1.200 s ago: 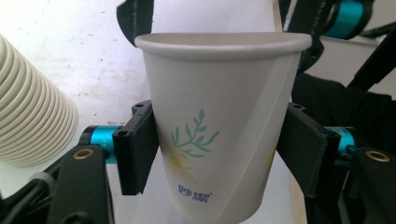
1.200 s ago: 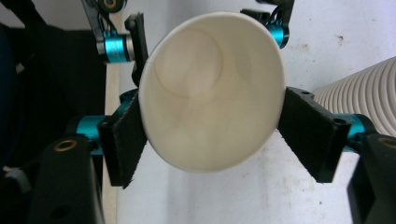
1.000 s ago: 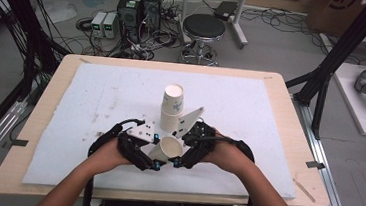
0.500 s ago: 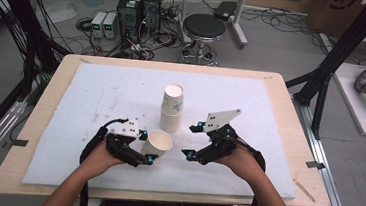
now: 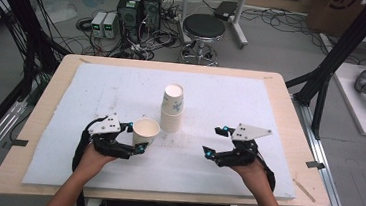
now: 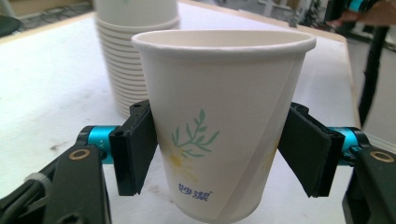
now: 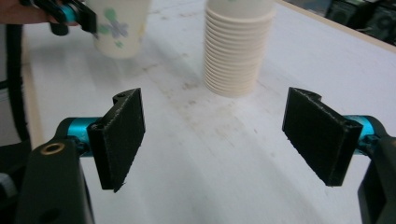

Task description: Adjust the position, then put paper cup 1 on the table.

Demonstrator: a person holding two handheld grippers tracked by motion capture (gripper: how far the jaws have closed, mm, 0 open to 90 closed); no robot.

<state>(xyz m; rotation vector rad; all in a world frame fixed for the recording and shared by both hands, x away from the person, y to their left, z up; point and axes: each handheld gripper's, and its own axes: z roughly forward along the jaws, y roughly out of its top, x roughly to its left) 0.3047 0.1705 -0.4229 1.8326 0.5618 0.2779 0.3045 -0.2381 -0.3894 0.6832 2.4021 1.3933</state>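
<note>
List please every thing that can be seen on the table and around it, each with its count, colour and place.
single paper cup: one, white with a green leaf print, upright between the left gripper's pads, left of the stack
stack of paper cups: one stack, white, middle of the table
mat: one, white, covering most of the table top
table: one, light wood, its edge showing around the mat
stool: one, black seat, on the floor behind the table
left gripper: one, black with blue parts, shut on the single paper cup
right gripper: one, black with blue parts, open, nothing between its pads, right of the stack
</note>
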